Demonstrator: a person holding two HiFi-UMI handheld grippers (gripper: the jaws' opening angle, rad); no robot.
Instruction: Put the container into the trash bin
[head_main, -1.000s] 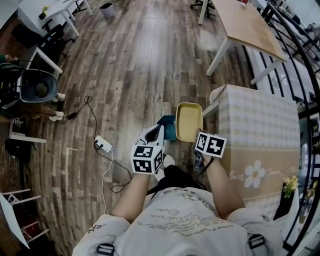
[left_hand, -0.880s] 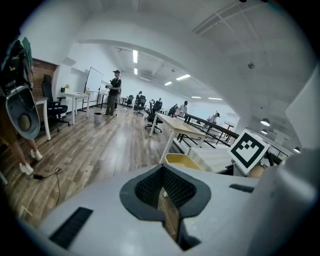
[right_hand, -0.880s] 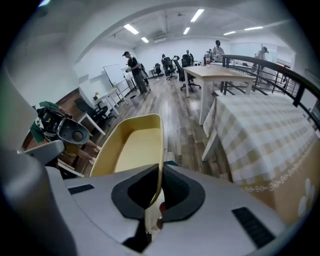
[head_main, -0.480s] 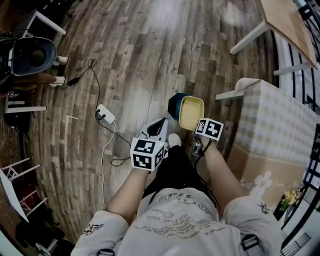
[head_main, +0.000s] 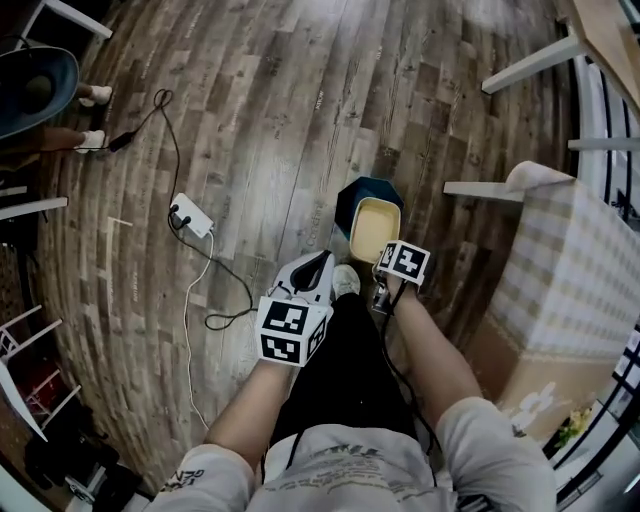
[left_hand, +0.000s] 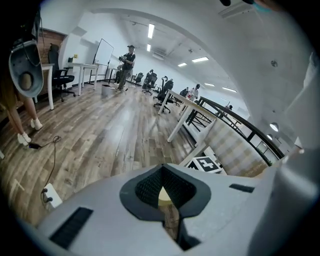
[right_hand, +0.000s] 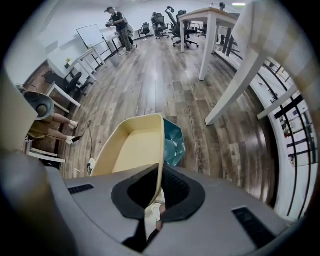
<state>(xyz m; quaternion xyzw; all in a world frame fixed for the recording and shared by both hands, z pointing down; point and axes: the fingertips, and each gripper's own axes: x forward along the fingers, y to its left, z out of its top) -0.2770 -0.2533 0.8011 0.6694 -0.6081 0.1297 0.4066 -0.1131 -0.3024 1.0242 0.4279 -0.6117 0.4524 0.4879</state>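
The brown wood floor (head_main: 280, 120) lies under the blue-green trash bin (head_main: 362, 190). A table with a checked cloth (head_main: 590, 270) stands right of the bin. We hold the yellow container (head_main: 374, 228) over the bin's mouth. Our right gripper (right_hand: 159, 172) pinches the container's wall on the bin's near side. Our left gripper (head_main: 318, 265) is near the bin, lower left of it, with its jaws pressed together on nothing. A white plug box (head_main: 192, 215) lies well left of the bin.
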